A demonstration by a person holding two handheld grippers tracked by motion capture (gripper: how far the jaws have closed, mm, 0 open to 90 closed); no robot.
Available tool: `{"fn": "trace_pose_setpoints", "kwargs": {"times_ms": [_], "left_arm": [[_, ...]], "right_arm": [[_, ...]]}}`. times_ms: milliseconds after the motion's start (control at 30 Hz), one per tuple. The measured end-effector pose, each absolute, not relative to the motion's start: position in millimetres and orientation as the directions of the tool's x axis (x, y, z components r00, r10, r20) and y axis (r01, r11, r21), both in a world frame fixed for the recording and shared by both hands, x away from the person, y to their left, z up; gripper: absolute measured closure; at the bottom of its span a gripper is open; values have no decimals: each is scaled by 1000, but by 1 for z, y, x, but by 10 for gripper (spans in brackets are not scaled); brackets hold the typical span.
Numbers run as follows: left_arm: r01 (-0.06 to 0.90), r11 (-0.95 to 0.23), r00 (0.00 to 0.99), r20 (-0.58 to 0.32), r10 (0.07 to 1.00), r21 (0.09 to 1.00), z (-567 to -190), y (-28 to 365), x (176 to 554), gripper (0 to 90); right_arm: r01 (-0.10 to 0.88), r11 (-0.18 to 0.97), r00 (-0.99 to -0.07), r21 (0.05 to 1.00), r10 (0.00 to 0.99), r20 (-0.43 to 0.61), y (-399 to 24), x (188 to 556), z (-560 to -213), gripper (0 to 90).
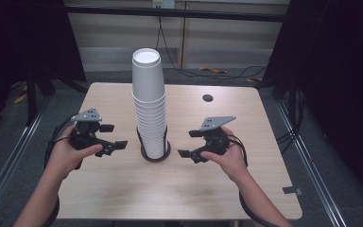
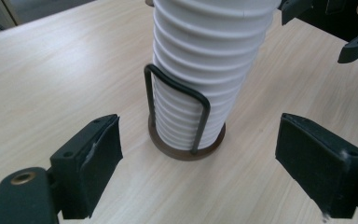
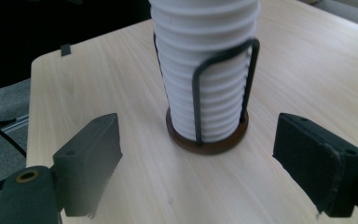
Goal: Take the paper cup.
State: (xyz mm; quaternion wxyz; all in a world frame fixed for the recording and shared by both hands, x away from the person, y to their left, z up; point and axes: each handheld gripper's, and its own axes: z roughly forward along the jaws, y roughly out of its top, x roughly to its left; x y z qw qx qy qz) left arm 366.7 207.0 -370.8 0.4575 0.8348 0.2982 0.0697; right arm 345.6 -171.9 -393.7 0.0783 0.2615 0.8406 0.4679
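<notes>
A tall stack of white paper cups [image 1: 149,104] stands upside down in a round brown holder [image 1: 157,156] with dark wire loops, at the middle of the wooden table [image 1: 123,194]. To its left, my left gripper [image 1: 114,136] is held open and points at the stack, with nothing between its jaws. My right gripper [image 1: 188,144] mirrors it from the right, also open and empty. In the left gripper view the cups [image 2: 209,56] and the holder [image 2: 186,151] lie ahead of the left gripper [image 2: 198,158]. In the right gripper view the cups [image 3: 205,70] lie beyond the right gripper [image 3: 196,158].
A small dark round hole [image 1: 208,98] sits in the table behind the stack, to the right. A grey tab [image 1: 293,190] marks the near right edge. Cables [image 1: 217,71] lie on the floor beyond the table, and dark curtains flank both sides.
</notes>
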Motion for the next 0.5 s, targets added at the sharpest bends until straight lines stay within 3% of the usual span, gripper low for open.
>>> {"fn": "trace_pose_setpoints", "kwargs": {"times_ms": [500], "left_arm": [[400,-396,832,-146,535,827,-323,195,386,152]], "right_arm": [[348,360,-842,866,525,121,-155,373,-346,146]]}}
